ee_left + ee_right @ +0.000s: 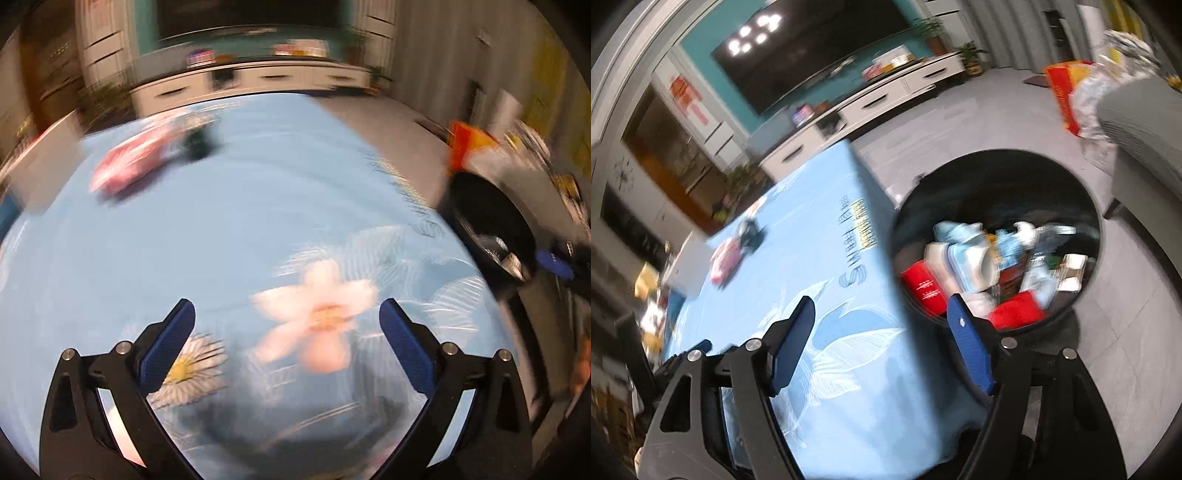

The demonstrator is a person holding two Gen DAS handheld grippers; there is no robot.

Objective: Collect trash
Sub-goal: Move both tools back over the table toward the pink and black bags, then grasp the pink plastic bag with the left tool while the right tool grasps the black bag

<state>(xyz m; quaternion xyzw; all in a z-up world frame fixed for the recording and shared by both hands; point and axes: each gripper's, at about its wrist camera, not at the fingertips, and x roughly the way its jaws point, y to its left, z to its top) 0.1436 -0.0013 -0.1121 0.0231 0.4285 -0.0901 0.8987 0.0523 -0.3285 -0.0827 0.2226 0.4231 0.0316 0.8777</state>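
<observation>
A black round trash bin point(1086, 206) stands on the floor beside the table, holding several packets and boxes, among them a red box point(925, 286). The bin point(491, 210) also shows at the right edge of the left wrist view. My right gripper point(881, 314) hangs open over the table's corner next to the bin, with nothing between its fingers. My left gripper point(286, 308) is open wide above the blue flowered tablecloth point(236, 221), empty. A pink packet point(127, 162) and a dark object point(199, 142) lie at the far left of the table; the packet point(724, 260) is seen in the right view too.
A white TV cabinet point(886, 96) with a large dark screen point(812, 48) stands against the far wall. A red-and-orange bag point(1067, 96) and a grey seat point(1145, 133) are on the right. Grey floor point(960, 125) lies between the table and the cabinet.
</observation>
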